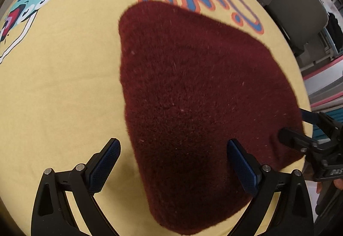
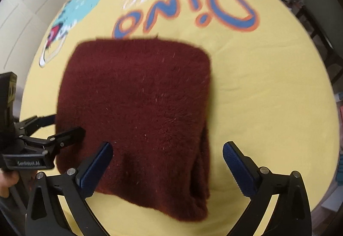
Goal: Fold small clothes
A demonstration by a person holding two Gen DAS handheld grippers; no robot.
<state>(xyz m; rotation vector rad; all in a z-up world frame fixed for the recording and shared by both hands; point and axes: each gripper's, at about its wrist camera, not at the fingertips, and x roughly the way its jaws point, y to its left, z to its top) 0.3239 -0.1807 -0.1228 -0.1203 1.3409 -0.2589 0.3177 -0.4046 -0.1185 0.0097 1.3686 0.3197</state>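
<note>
I see folded maroon garment flat on yellow cloth; left gripper jaws wide, gripping nothing; right gripper jaws wide, gripping nothing.

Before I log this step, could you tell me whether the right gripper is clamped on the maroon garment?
No, the right gripper stands wide open, its blue pads apart above the folded maroon garment.

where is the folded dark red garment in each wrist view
Left wrist view: the dark red garment fills the centre and right, running down between the open left tool fingers.
Right wrist view: the same garment lies centre-left, its near edge between the open right tool fingers.
Shared landmark: the blue and orange Dino lettering on the yellow cloth, just beyond the garment's far edge.
</note>
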